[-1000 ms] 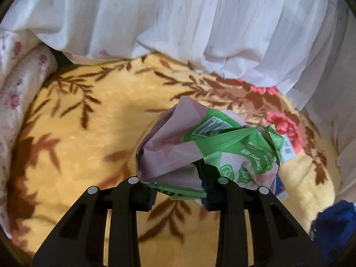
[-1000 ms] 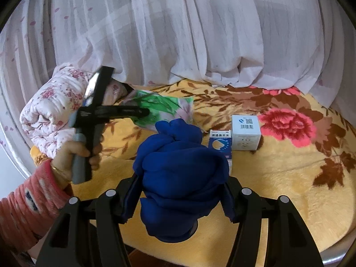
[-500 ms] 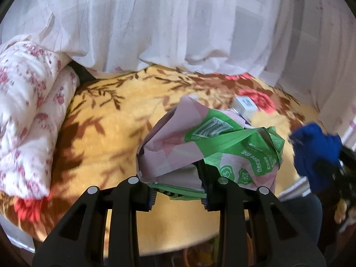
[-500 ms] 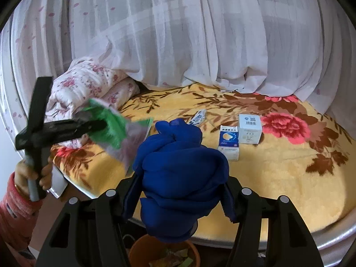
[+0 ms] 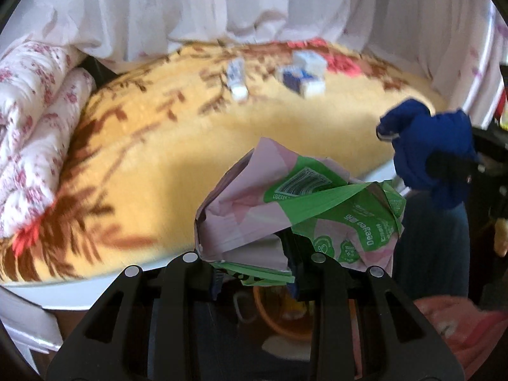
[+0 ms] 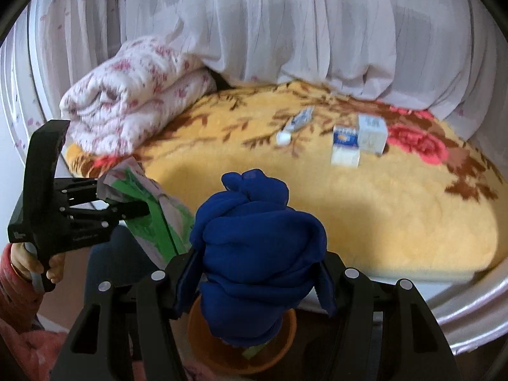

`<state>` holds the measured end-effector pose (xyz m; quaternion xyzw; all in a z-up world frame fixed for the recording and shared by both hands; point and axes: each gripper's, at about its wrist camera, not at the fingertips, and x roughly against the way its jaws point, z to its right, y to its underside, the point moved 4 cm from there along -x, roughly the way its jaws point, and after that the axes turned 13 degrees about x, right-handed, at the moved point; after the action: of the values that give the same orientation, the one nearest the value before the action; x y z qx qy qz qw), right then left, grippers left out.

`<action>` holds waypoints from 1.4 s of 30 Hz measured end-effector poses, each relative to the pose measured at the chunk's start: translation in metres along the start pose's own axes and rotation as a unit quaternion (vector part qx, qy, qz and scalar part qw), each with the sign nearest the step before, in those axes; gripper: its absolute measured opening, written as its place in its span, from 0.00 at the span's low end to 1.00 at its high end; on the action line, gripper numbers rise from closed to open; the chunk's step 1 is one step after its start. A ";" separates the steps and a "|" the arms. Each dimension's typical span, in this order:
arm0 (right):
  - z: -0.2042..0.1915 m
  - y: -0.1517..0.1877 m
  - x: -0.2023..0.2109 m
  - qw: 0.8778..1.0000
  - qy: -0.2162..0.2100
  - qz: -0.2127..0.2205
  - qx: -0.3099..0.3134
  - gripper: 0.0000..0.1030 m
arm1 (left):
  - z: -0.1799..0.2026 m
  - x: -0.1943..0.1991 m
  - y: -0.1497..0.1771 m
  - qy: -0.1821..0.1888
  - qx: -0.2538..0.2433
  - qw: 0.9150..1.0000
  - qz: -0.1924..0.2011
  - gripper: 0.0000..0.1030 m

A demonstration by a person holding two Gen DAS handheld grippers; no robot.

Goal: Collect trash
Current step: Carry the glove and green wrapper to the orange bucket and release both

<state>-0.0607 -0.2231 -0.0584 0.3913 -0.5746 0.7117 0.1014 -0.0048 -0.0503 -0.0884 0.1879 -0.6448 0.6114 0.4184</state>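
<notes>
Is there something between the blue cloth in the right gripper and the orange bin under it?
Nothing visible. The blue cloth, clamped in the right gripper, hangs directly over the open orange bin. The green wrapper in the left gripper is off to one side.

- Two grippers: left gripper (image 6: 127,209), right gripper (image 6: 254,270).
- One crumpled green-and-pink wrapper (image 5: 298,203).
- One bundled blue cloth (image 6: 257,241).
- Two small boxes on the bed: blue-and-white box (image 6: 346,146), white box (image 6: 372,133).
- One small tube (image 6: 297,123).
- One orange bucket (image 6: 203,346).
- One folded floral quilt (image 6: 133,95).
</notes>
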 end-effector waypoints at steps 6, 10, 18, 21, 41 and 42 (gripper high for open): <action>-0.010 0.028 -0.021 0.999 -0.020 -0.043 -0.008 0.58 | 0.001 -0.030 0.036 -0.023 -0.015 0.999 -0.043 0.28; -0.016 0.044 -0.040 0.996 -0.038 -0.072 -0.019 0.59 | 0.003 -0.055 0.058 -0.046 -0.032 0.996 -0.073 0.28; -0.020 0.086 -0.095 0.986 -0.050 -0.156 -0.034 0.59 | 0.008 -0.102 0.091 -0.063 -0.040 0.987 -0.142 0.28; -0.022 0.100 -0.113 0.981 -0.056 -0.183 -0.040 0.59 | 0.012 -0.119 0.103 -0.066 -0.042 0.982 -0.173 0.28; -0.017 0.114 -0.135 0.974 -0.069 -0.203 -0.069 0.76 | 0.012 -0.140 0.119 -0.092 -0.044 0.973 -0.208 0.64; -0.016 0.115 -0.134 0.974 -0.069 -0.204 -0.071 0.76 | 0.012 -0.140 0.119 -0.093 -0.045 0.973 -0.208 0.64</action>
<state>-0.0455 -0.2045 -0.2339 0.5400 -0.5374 0.6048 0.2319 -0.0174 -0.0775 -0.2701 0.3547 -0.6544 0.4617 0.4824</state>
